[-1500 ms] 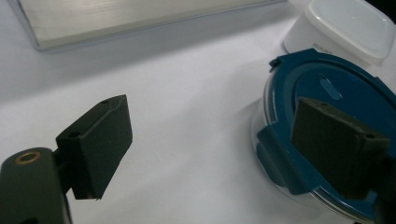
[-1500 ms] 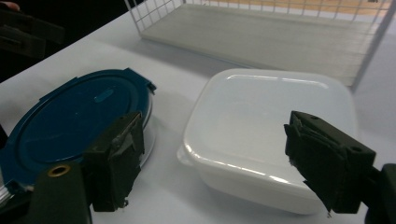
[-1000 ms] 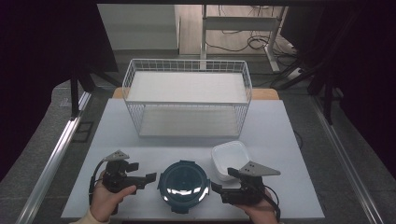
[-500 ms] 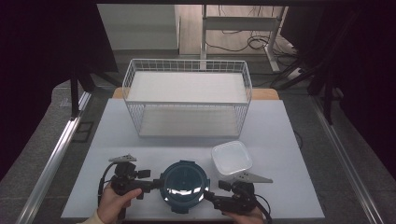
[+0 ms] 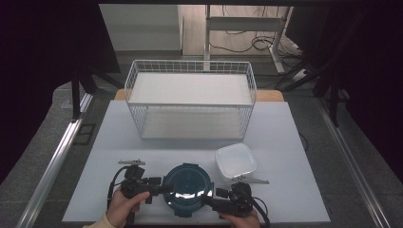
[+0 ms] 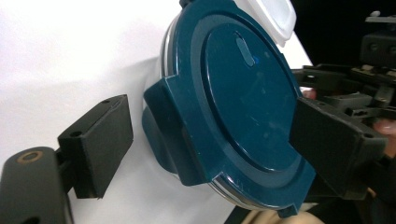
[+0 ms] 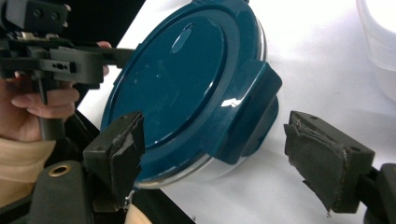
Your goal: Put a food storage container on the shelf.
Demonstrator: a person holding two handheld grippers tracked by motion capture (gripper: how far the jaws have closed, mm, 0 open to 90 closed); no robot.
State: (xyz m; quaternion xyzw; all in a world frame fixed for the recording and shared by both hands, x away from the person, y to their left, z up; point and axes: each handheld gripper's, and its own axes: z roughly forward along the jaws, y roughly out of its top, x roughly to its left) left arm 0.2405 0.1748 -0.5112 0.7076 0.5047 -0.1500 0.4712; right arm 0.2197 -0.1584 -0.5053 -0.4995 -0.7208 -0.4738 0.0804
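Round container (image 5: 187, 189) is sitting at the near edge of the white table (image 5: 294, 142), between the two grippers. Dark blue lid (image 6: 243, 93) with side latch tabs, and what looks like a clear glass or plastic base under it (rim is catching light in both gripper views).

Left gripper (image 5: 159, 187) is standing spread wide around the left latch tab (image 6: 173, 126), pads not touching. Right gripper (image 5: 214, 198) is likewise released, jaws straddling the right latch tab (image 7: 252, 116) with gaps on both sides.

Handling guess: rigid, moderately heavy if that base is glass, glossy lid so probably slippery on the flat. The tabs are the sensible grab points, since they are giving the pads a squared edge. Squeezing unevenly risks popping a latch or skidding the thing off the table's near edge.

Around it: white square tub (image 5: 236, 160) is sitting just beside the container, to its far right, near the right gripper. Wire basket (image 5: 190, 99) is standing farther back, well apart, nothing between it and the container.
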